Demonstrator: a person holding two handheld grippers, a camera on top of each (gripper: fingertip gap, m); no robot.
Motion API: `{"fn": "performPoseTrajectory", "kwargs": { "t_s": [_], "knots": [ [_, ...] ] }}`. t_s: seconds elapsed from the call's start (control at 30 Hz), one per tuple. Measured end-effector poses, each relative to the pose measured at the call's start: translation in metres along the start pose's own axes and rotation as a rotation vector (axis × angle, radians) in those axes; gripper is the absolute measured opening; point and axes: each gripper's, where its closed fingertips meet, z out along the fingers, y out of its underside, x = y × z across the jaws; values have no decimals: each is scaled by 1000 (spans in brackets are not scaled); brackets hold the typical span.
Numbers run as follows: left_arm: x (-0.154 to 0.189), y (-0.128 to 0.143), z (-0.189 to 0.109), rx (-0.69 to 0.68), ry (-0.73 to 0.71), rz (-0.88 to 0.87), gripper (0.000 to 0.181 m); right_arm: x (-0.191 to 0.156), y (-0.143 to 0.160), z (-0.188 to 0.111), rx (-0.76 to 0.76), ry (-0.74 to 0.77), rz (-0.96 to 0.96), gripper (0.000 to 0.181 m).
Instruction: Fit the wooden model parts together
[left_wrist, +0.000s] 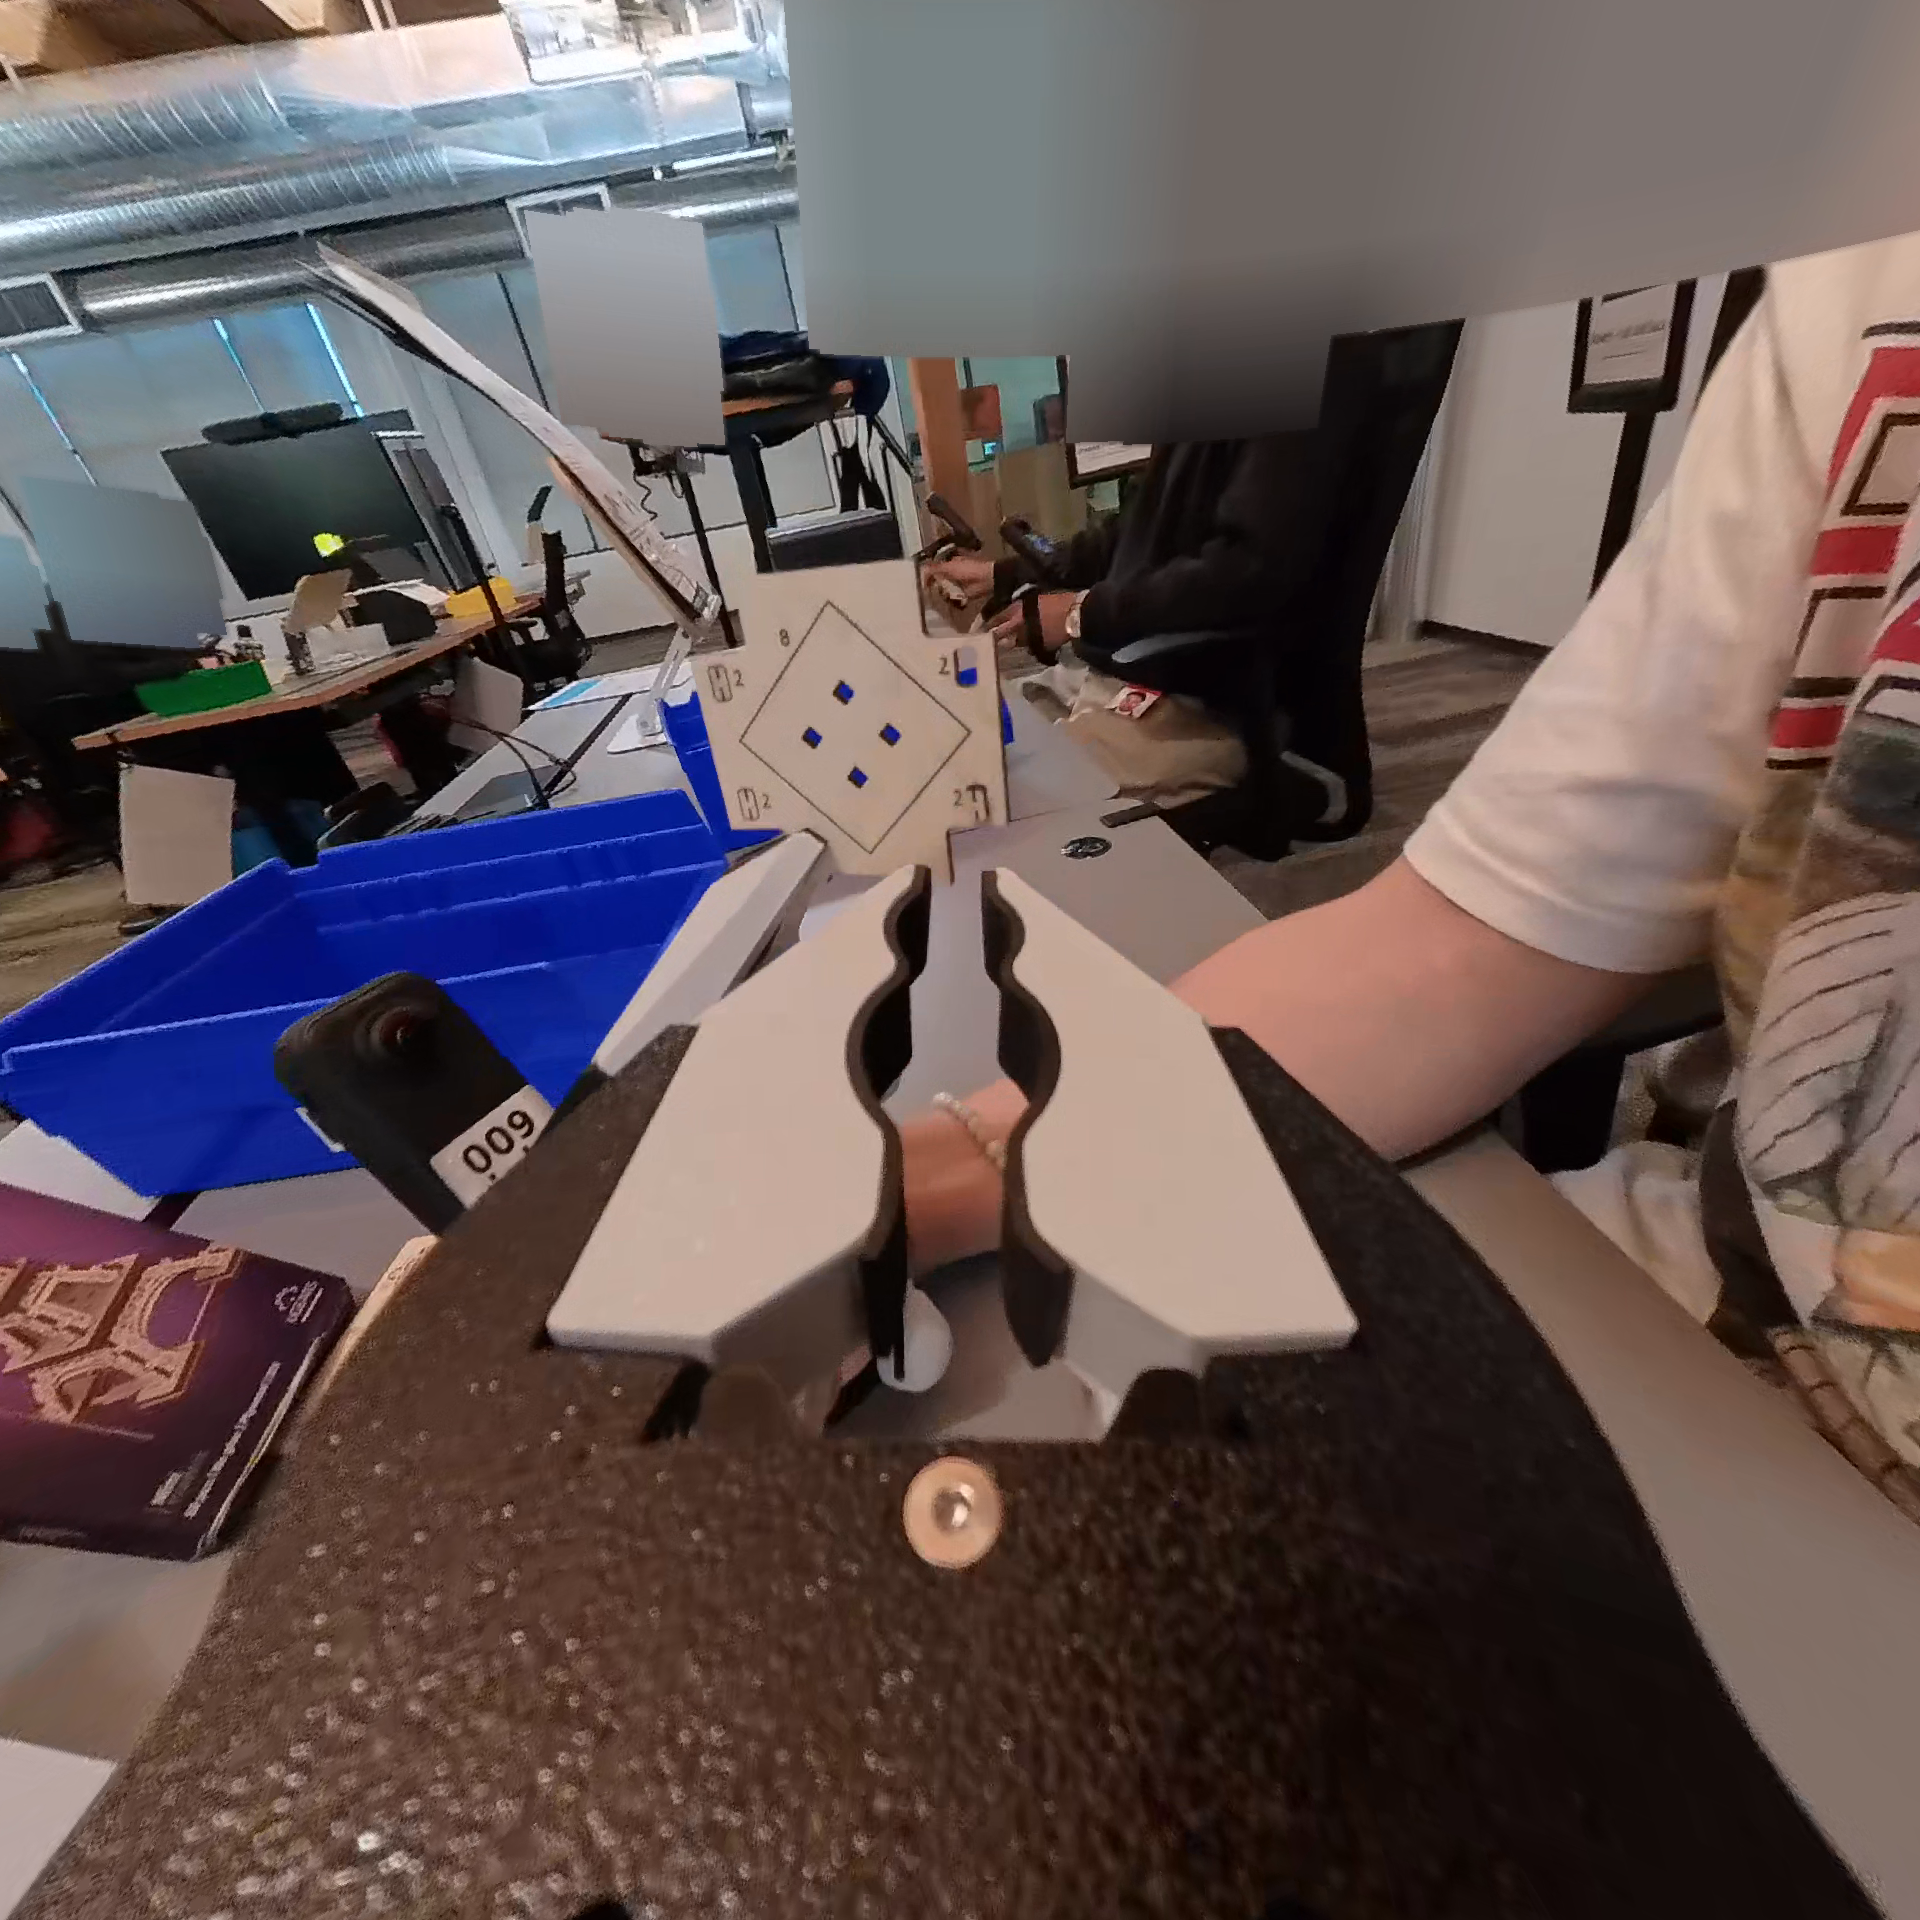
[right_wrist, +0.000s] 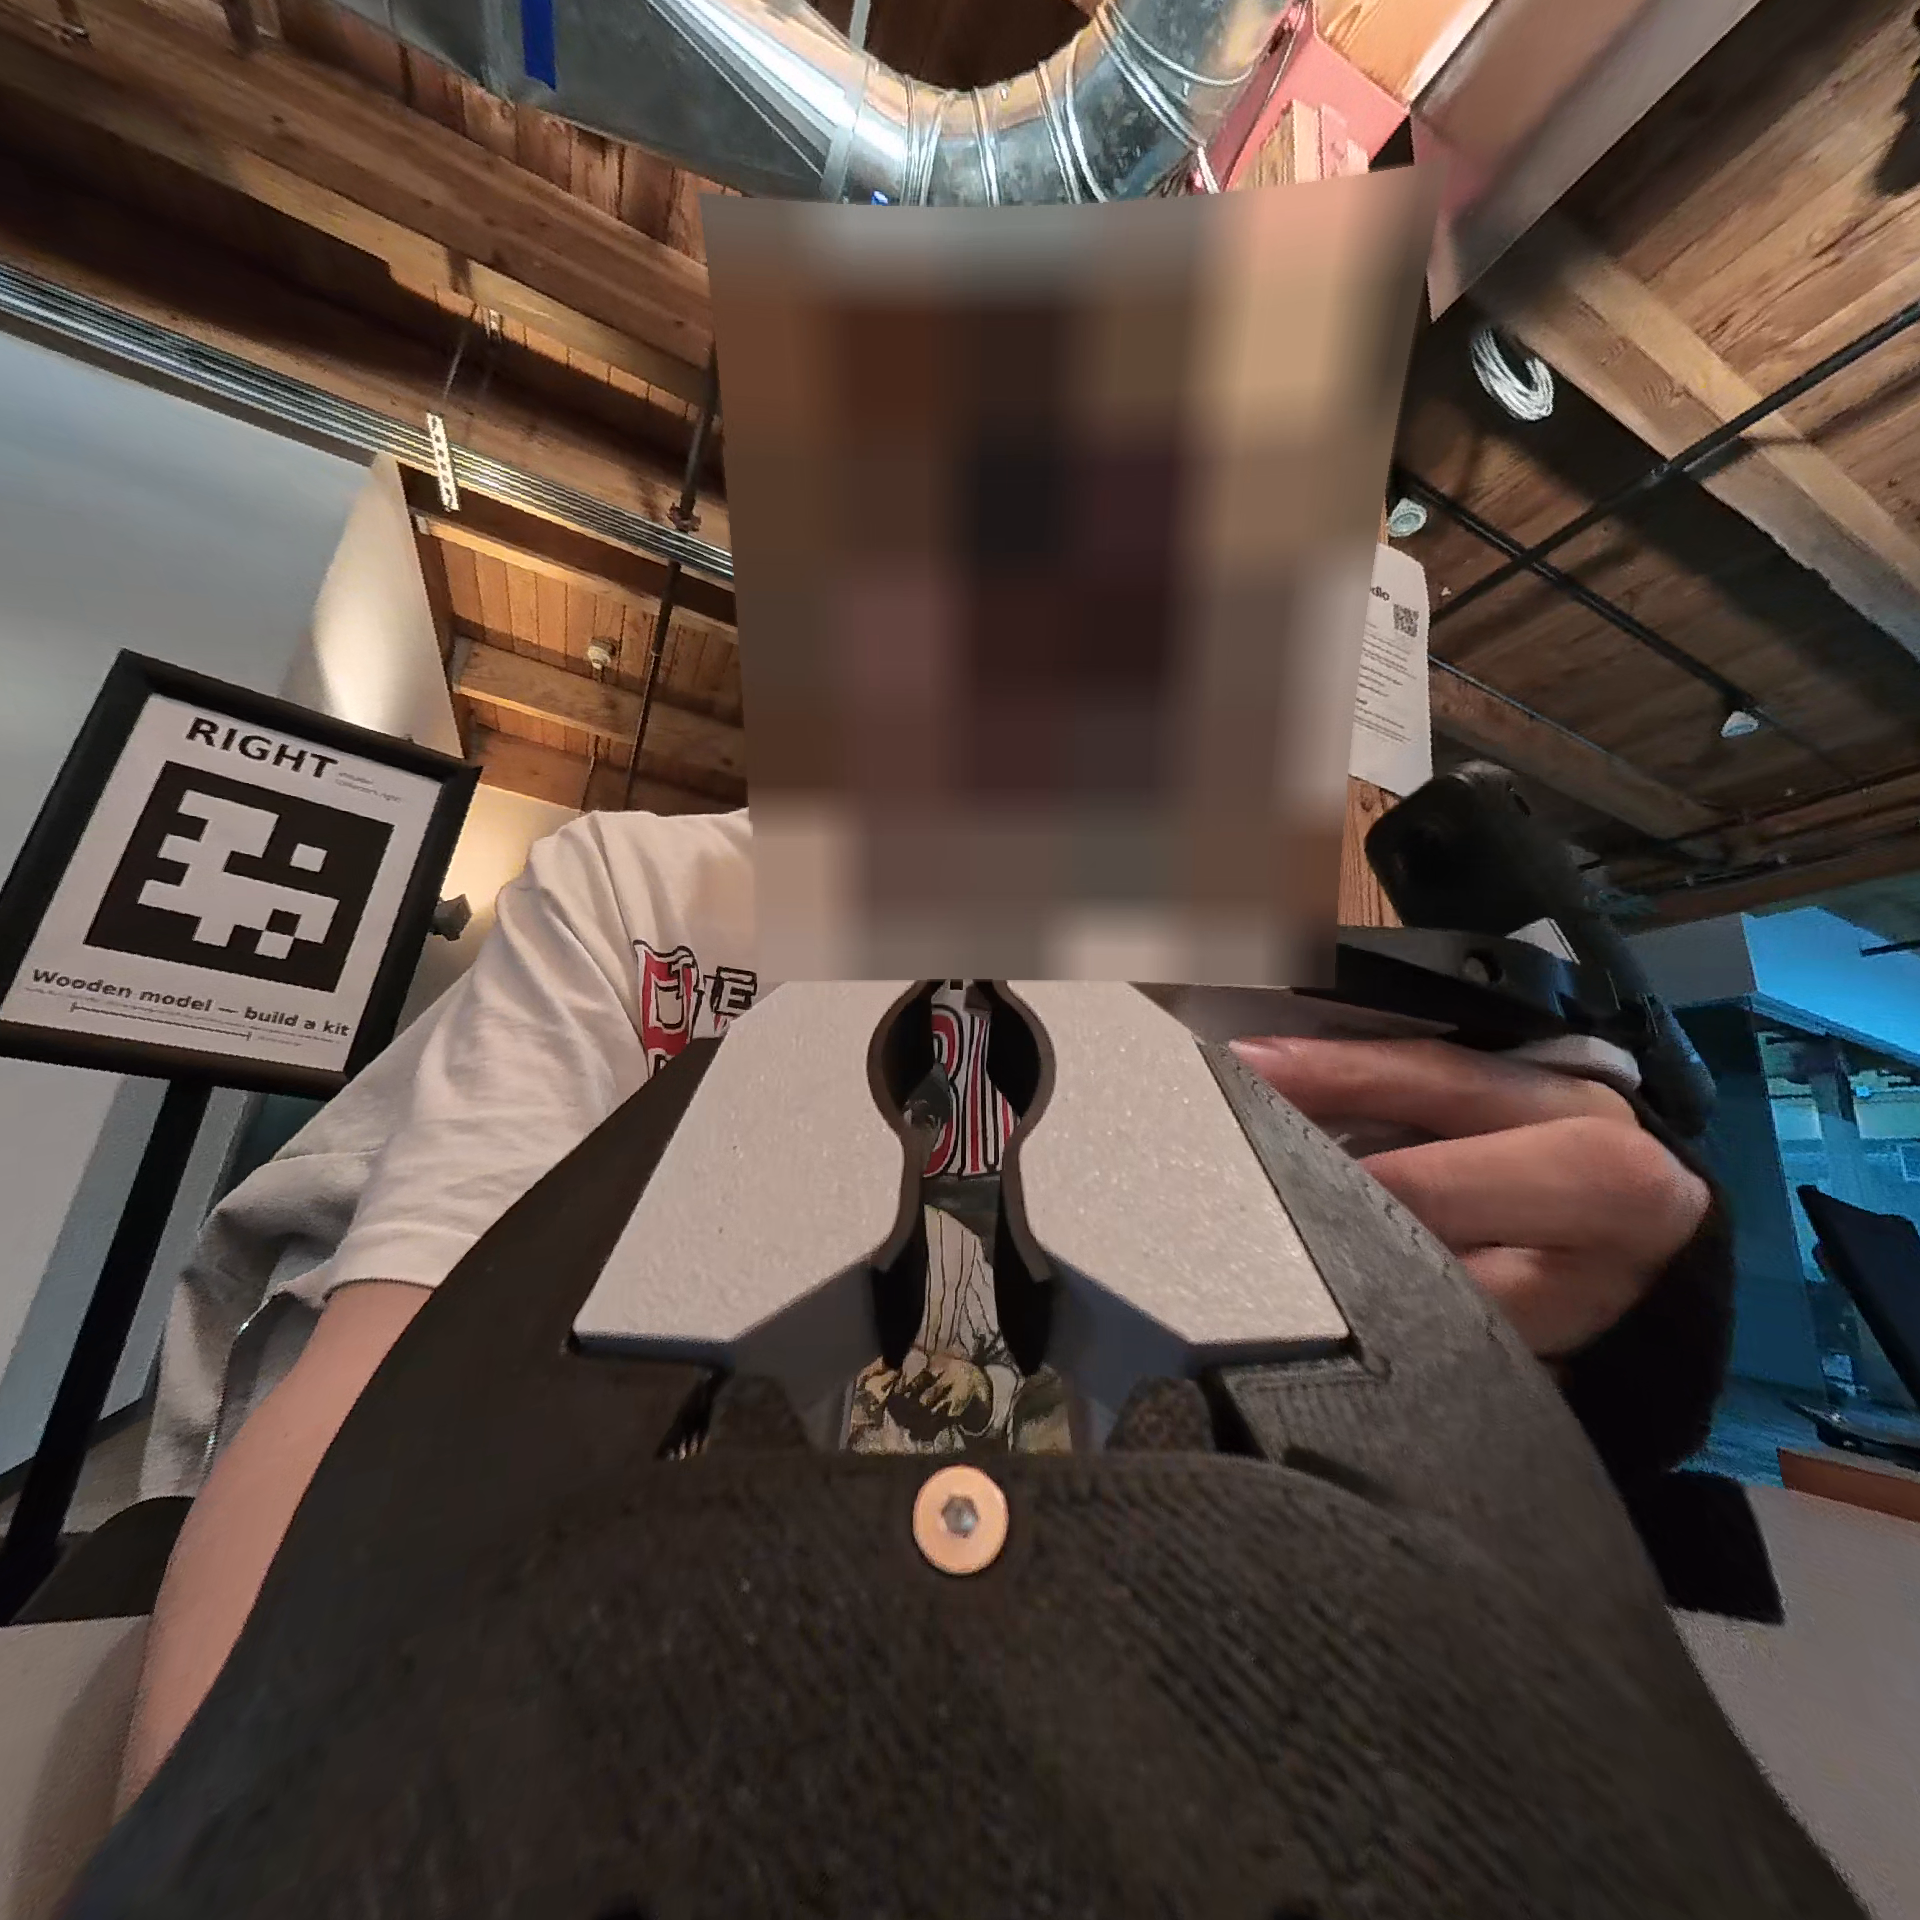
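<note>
One wooden part is all that shows here, a flat plywood plate (left_wrist: 862, 727) with a diamond outline and four little square holes. In the left wrist view it stands upright in the air, face-on to you, just past the tips of your left tongs (left_wrist: 953, 883). Those are parted a little, and only the grey table (left_wrist: 1143, 883) and your right wrist with its bead bracelet (left_wrist: 971, 1127) show through the gap. The plate's bottom tab sits right at the left fingertip, but it's beyond the tongs rather than between them. Your right tongs (right_wrist: 961, 1000) come up from the lower left in that same view, one white finger (left_wrist: 727, 935) reaching to the plate's lower edge. Whether they're actually pinching it I can't tell: in the right wrist view the gap between the fingers is narrow, the tips are lost at the edge of the blurred patch, and the plate doesn't show there at all. That view points up at your white printed t-shirt (right_wrist: 499, 1039), with your left hand (right_wrist: 1475, 1164) off to the right. Over on the table, a blue bin (left_wrist: 312, 987) lies just left of the tongs, a purple box (left_wrist: 135, 1382) sits nearer the camera, and a black-framed marker sign (right_wrist: 229, 873) stands on a post.
</note>
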Motion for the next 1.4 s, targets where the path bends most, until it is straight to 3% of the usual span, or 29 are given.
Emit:
{"fn": "performPoseTrajectory", "kwargs": {
  "t_s": [0.67,1.17,1.27,1.4],
  "knots": [
    [11,-13,-4,61,118,-40,0,3,8,3,-37,3,43,0],
    [7,-13,-4,47,73,-60,0,2,10,3,-55,10,48,1],
    [7,-17,-8,61,95,-90,8,2,8,2,-50,8,49,0],
    [10,-14,-7,49,114,-92,0,5,12,3,-62,17,64,1]
  ]
}}
